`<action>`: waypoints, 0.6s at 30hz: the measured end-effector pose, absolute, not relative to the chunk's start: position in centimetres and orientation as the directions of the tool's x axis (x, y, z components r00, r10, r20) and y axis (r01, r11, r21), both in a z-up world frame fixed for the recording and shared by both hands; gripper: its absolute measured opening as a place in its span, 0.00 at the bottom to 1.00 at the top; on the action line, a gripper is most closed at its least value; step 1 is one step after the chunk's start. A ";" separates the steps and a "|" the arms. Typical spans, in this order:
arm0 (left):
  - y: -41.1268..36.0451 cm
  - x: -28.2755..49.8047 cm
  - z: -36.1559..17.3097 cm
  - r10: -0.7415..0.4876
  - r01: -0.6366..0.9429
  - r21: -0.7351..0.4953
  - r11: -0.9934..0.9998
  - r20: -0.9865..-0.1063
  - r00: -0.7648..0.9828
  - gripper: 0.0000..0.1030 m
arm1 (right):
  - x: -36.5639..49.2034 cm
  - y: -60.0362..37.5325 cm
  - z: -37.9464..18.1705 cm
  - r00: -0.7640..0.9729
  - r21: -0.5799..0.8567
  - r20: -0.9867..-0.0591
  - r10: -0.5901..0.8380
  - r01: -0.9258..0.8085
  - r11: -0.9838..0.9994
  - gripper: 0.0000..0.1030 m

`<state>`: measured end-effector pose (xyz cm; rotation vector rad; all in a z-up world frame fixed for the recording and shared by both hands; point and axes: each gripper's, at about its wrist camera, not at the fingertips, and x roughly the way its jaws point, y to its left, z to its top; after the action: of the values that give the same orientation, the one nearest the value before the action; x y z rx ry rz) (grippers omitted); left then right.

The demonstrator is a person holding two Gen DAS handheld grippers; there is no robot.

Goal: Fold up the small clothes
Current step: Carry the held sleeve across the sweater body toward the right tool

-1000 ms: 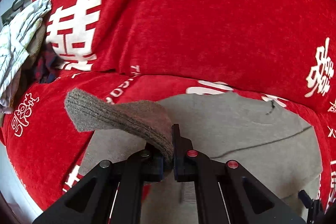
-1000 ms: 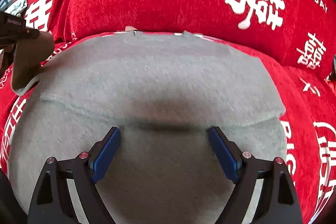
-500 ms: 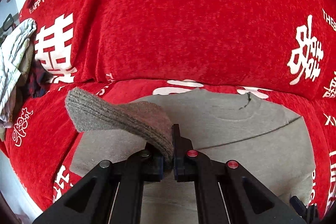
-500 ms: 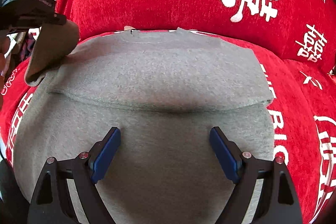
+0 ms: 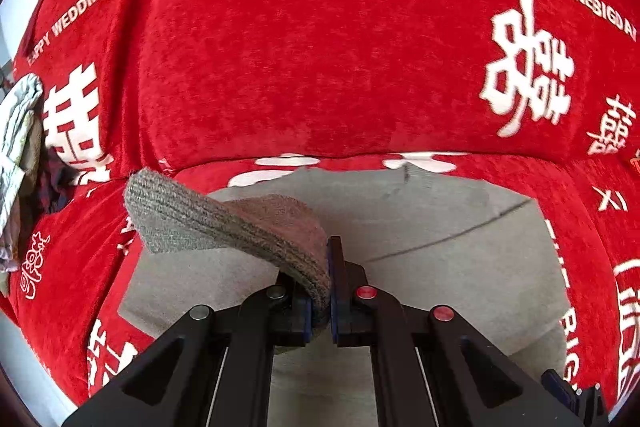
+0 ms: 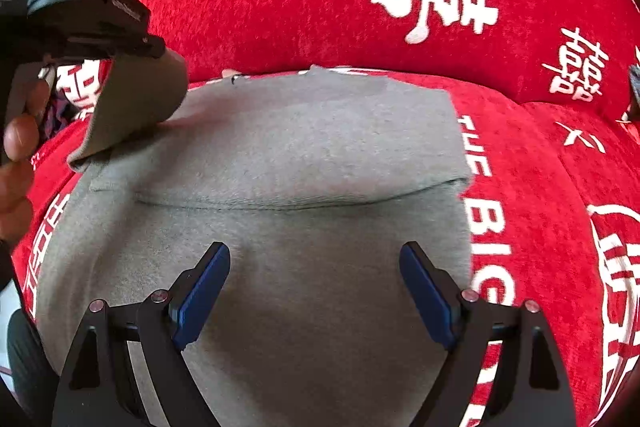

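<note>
A small grey sweater (image 6: 312, 155) lies flat on the red sofa seat, with one fold line across its middle. It also shows in the left wrist view (image 5: 440, 227). My left gripper (image 5: 329, 291) is shut on the ribbed cuff of the left sleeve (image 5: 224, 227) and holds it lifted above the sweater. In the right wrist view the left gripper (image 6: 92, 11) holds the sleeve (image 6: 136, 107) over the sweater's upper left corner. My right gripper (image 6: 316, 291) is open and empty, low over the near half of the sweater.
The red sofa cover (image 5: 340, 47) with white characters fills the seat and backrest. A pile of other clothes (image 5: 20, 147) sits at the far left of the seat. The person's hand (image 6: 16, 155) shows at the left edge.
My left gripper has carried the sleeve to the right, over the sweater's body. My right gripper has stayed open and drawn back slightly toward the near edge.
</note>
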<state>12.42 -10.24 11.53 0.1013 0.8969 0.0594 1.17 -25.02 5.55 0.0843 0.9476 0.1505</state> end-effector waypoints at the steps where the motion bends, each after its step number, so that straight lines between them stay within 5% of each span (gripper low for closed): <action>1: -10.7 12.3 11.5 0.091 -0.002 0.115 0.993 -0.776 0.624 0.07 | 1.0 -25.4 5.7 0.579 0.143 -0.798 0.166 -0.086 0.986 0.86; 18: -18.9 10.5 9.5 0.066 0.142 0.190 0.972 -0.793 0.606 0.07 | 0.0 -29.1 6.6 0.617 0.204 -0.767 0.177 -0.028 0.979 0.86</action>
<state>10.46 -18.95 9.54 0.2437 0.9215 -0.0439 0.04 -29.14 6.58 0.1789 0.8995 0.1187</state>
